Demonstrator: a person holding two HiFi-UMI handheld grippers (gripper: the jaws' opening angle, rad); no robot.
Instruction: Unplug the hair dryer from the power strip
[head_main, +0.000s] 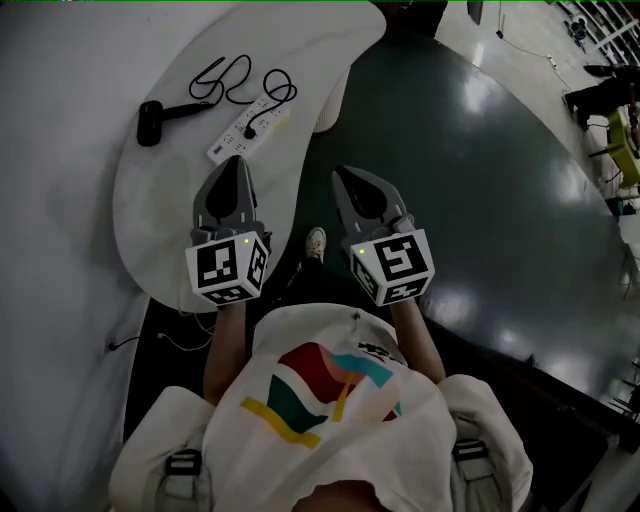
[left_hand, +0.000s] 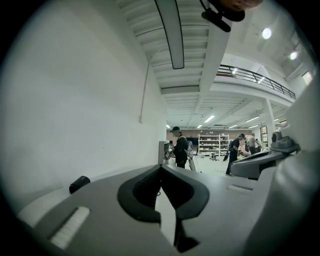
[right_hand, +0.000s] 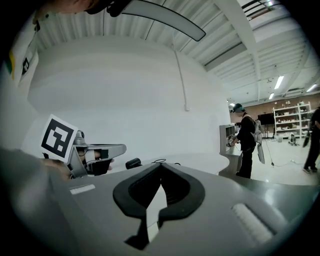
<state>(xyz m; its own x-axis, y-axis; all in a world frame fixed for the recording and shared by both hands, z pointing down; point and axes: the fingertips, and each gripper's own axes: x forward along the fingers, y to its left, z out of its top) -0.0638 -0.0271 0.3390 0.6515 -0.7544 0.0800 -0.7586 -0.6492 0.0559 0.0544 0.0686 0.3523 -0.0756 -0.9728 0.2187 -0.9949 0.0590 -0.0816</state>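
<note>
1. The white curved tabletop (head_main: 300, 40) fills the upper left of the head view. Its rounded edge runs down the middle, and dark glossy floor (head_main: 480, 200) lies open to the right.
2. My left gripper (head_main: 237, 162) hangs over the table's near edge, just short of the strip. My right gripper (head_main: 340, 173) sits over the floor beside that edge. Both have their jaws clenched on nothing.
3. At upper left I count one black hair dryer (head_main: 150, 122), one white rectangular power strip (head_main: 245, 128) to its right, and one looped black cord (head_main: 235, 80) between them.
4. Only the gripper views show the white wall (left_hand: 75, 100), the shelves (left_hand: 212, 145) and the standing people (left_hand: 180, 147) beyond the table. The right gripper view alone catches my left gripper from the side.
</note>
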